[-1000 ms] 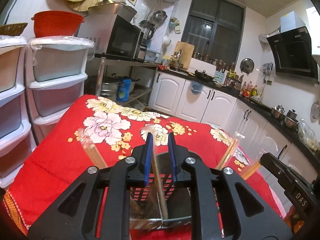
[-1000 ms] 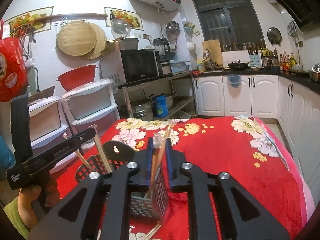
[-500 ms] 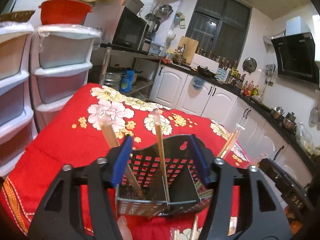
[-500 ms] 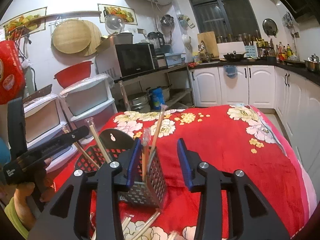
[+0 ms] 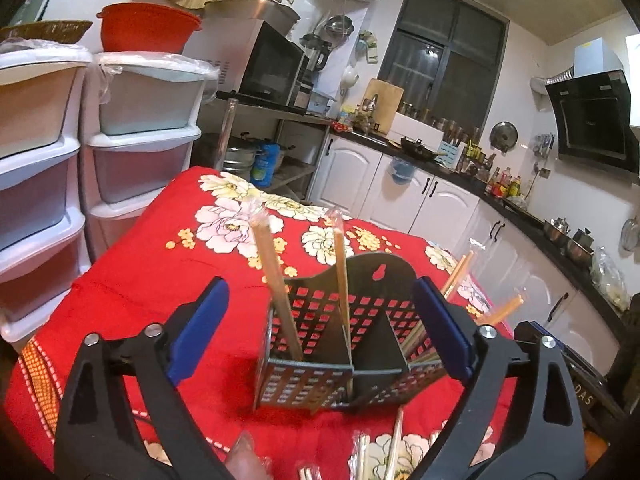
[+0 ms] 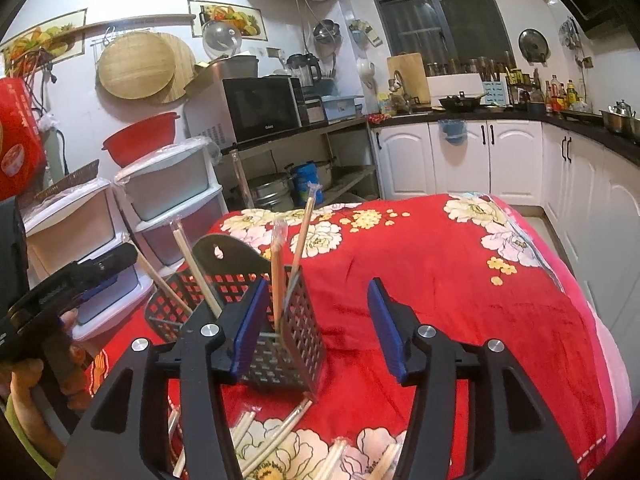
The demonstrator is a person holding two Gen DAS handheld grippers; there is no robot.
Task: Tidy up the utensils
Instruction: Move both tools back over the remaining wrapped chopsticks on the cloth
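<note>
A black perforated utensil caddy (image 5: pixel 360 320) stands on the red floral cloth; it also shows in the right wrist view (image 6: pixel 240 292). Wrapped chopsticks (image 5: pixel 276 280) stand upright in its compartments, and also show in the right wrist view (image 6: pixel 276 268). More wrapped chopsticks (image 6: pixel 280 432) lie on the cloth in front of the caddy. My left gripper (image 5: pixel 320 328) is open and empty, its jaws wide on either side of the caddy. My right gripper (image 6: pixel 316 328) is open and empty, just right of the caddy's end.
The table (image 6: pixel 460 280) carries a red floral cloth. White plastic drawer units (image 5: pixel 132 140) stand to its left. A shelf with a microwave (image 6: pixel 260 108) and white kitchen cabinets (image 6: pixel 460 156) line the far walls.
Both grippers have opened wide and let go of the chopsticks they held, which now stand in the caddy. Both have drawn back a little from it.
</note>
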